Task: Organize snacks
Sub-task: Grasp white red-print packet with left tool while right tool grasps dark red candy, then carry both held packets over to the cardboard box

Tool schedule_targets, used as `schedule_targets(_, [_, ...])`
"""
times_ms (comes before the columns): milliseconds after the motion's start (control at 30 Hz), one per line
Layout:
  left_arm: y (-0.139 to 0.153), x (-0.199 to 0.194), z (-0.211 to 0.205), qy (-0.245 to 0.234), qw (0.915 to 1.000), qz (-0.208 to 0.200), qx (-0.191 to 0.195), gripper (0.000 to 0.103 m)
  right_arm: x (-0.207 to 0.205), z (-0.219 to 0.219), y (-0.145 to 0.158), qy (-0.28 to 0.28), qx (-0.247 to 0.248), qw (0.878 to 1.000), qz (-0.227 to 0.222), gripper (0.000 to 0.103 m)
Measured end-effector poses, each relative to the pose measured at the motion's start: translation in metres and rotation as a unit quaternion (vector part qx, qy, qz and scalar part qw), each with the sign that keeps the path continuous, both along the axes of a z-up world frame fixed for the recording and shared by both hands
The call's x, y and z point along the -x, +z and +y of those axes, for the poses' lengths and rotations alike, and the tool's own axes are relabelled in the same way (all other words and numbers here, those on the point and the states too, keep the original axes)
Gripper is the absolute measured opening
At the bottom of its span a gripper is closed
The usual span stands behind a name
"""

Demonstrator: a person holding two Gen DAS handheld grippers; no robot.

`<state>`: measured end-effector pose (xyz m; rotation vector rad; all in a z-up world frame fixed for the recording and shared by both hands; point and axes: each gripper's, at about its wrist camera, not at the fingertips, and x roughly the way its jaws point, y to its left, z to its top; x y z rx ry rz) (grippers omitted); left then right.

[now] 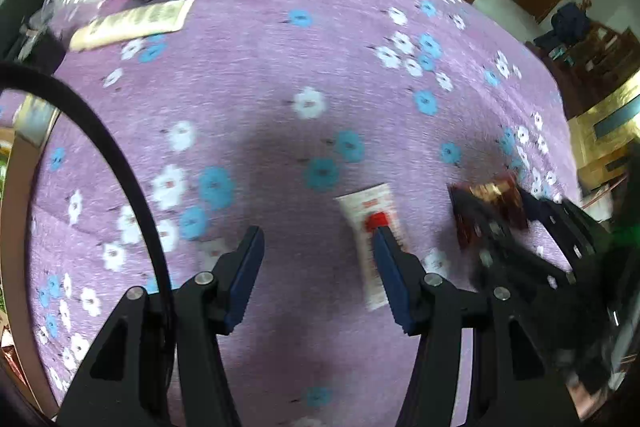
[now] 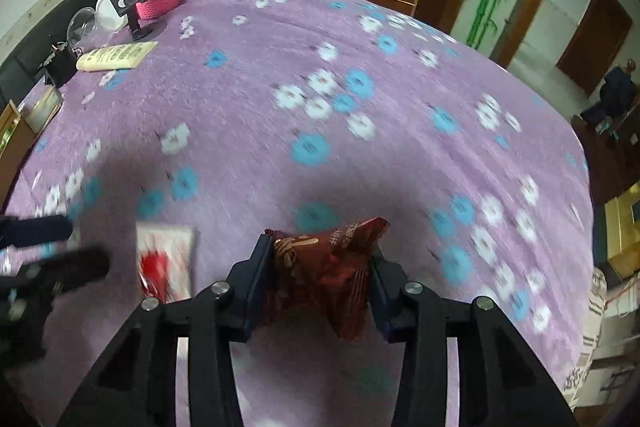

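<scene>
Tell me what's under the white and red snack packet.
The white and red packet lies flat on the purple floral tablecloth; only cloth shows around it. Whatever is directly beneath it is covered, and the left gripper's finger overlaps it.

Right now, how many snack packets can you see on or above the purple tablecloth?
2. A dark red packet is clamped in the right gripper; a white-and-red packet lies on the cloth by the open left gripper. Others may be out of view.
</scene>
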<state>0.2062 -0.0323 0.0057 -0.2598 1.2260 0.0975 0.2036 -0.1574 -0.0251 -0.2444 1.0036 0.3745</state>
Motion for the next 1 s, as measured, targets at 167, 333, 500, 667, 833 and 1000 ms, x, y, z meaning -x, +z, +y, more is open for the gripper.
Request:
schedule_targets(167, [-0.012, -0.011, -0.026, 0.012, 0.9991, 0.020, -0.035, 0.058, 0.017, -0.032, -0.002, -0.015, -0.015, 1.000, 0.011, 0.044])
schedule_targets(333, [-0.017, -0.015, -0.037, 0.028, 0.9979, 0.008, -0.058, 0.049, 0.027, -0.041, -0.004, -0.016, -0.017, 1.000, 0.010, 0.044])
schedule_targets(500, [-0.015, -0.007, -0.046, -0.011, 0.9977, -0.002, -0.066, 0.025, 0.034, -0.043, -0.005, -0.025, -0.024, 0.999, 0.008, 0.040])
schedule_targets(667, [-0.015, 0.014, -0.036, -0.029, 0.9989, -0.002, -0.036, 0.022, 0.051, -0.051, -0.004, -0.045, -0.041, 0.998, 0.012, 0.037])
schedule_targets(833, [-0.012, 0.051, -0.020, -0.053, 0.9983, -0.014, -0.019, 0.021, 0.080, -0.055, -0.003, -0.063, -0.057, 0.996, 0.012, 0.036])
schedule_targets(1000, [-0.012, 0.096, -0.005, -0.087, 0.9956, -0.027, -0.020, 0.021, 0.110, -0.051, 0.001, -0.069, -0.070, 0.995, 0.016, 0.035])
